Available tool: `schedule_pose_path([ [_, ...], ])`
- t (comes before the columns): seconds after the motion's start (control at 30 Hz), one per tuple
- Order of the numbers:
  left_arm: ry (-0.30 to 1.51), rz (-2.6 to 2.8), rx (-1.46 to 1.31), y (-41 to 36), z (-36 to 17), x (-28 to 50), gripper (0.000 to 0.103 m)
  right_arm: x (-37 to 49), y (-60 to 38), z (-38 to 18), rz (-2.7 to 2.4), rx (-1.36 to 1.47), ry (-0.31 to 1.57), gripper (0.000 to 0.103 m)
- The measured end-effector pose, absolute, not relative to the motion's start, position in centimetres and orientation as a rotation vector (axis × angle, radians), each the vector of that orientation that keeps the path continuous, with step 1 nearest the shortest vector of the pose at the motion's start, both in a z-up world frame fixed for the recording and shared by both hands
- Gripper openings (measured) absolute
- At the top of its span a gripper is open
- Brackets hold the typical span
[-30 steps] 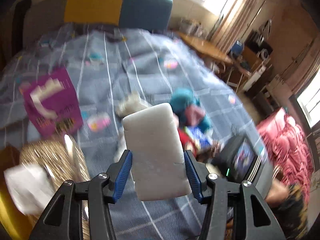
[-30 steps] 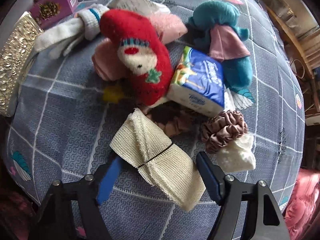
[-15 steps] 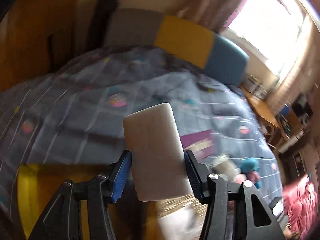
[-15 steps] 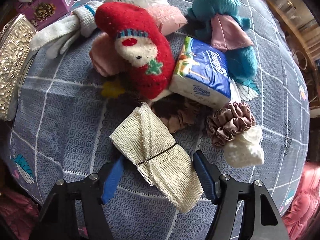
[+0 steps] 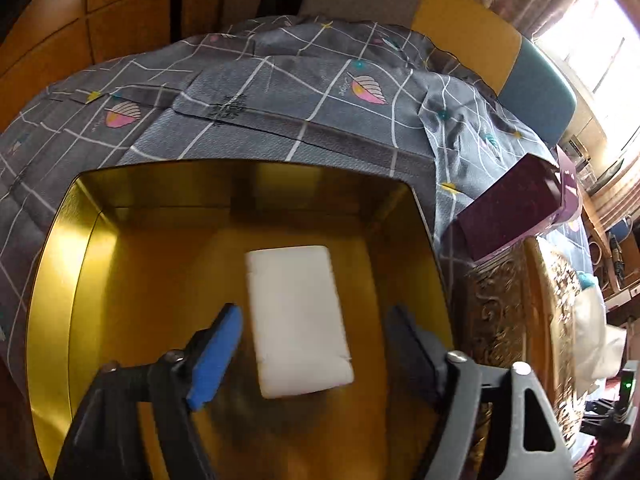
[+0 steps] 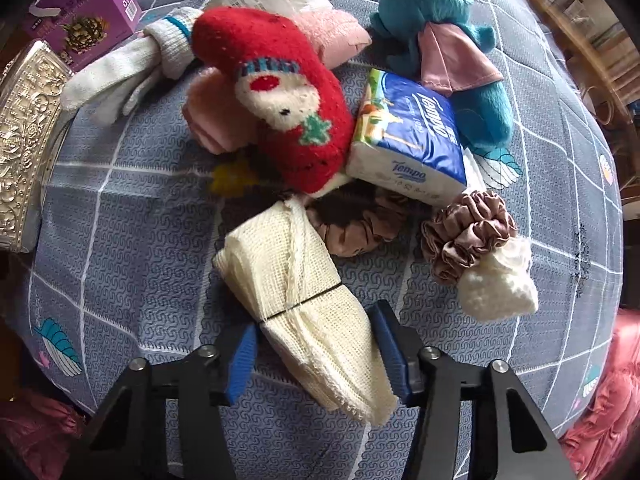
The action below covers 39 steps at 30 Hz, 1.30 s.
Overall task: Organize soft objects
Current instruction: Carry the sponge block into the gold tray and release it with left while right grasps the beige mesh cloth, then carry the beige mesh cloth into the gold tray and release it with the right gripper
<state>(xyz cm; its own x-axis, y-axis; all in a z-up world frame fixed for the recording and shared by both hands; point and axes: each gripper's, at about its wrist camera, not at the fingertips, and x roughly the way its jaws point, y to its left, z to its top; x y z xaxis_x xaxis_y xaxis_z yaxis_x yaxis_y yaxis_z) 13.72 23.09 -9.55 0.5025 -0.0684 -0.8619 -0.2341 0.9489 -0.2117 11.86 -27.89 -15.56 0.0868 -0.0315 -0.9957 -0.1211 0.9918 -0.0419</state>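
Left wrist view: we see a gold metal box (image 5: 56, 280) on the grey checked bedspread (image 5: 280, 92); a white rectangular sponge (image 5: 298, 320), long axis toward the box's far wall, sits between our left gripper's (image 5: 316, 344) opening jaws, untouched. Our right gripper (image 6: 316, 356) is closing around a cream mesh cloth bundle (image 6: 304, 300) lying diagonally.

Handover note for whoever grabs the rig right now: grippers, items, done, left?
Left gripper: jaws opening, nothing pressed; the white sponge block sits between them, inside the gold tin.
Right gripper: jaws closing around the cream mesh cloth bundle on the bed; pads look about at its sides, firm grip not confirmed.
Done: sponge block in the tin.
Left on the bed: red sock, white glove, teal plush, tissue pack, scrunchies, white knit piece, pink items.
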Motion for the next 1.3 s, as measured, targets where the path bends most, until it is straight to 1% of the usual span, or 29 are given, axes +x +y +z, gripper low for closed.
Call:
schedule_pose_path([
  [0.17, 0.975, 0.139, -0.287, 22.7, -8.1, 11.2, 0.081, 10.8, -26.5, -15.2, 0.042, -0.13, 1.457, 0.042],
  [0.23, 0.955, 0.154, -0.272, 22.5, -7.4, 10.1, 0.081, 9.9, -25.2, -14.1, 0.043, -0.125, 1.434, 0.039],
  [0.37, 0.915, 0.156, -0.236, 21.9, -6.2, 8.3, 0.081, 8.4, -24.3, -12.7, 0.053, -0.098, 1.384, 0.039],
  [0.6, 0.893, 0.117, -0.242, 21.0, -5.3, 6.4, 0.081, 7.8, -23.2, -8.2, 0.086, -0.007, 1.258, 0.039],
  [0.73, 0.877, 0.107, -0.216, 20.3, -4.9, 5.4, 0.081, 10.5, -22.4, -4.8, 0.088, 0.051, 1.177, 0.039],
  [0.9, 0.855, 0.095, -0.189, 19.9, -4.3, 4.3, 0.081, 16.1, -20.4, -3.0, 0.065, 0.114, 1.125, 0.039],
  [1.0, 0.851, 0.096, -0.18, 20.0, -4.2, 3.9, 0.081, 19.2, -18.2, -0.6, 0.077, 0.126, 1.078, 0.039],
  [1.13, 0.845, 0.099, -0.177, 20.3, -4.2, 3.4, 0.081, 22.2, -12.7, 2.6, 0.194, 0.127, 0.999, 0.039],
  [1.3, 0.834, 0.115, -0.177, 21.0, -4.1, 2.9, 0.081, 21.2, -4.3, 5.6, 0.438, 0.054, 0.937, 0.04],
])
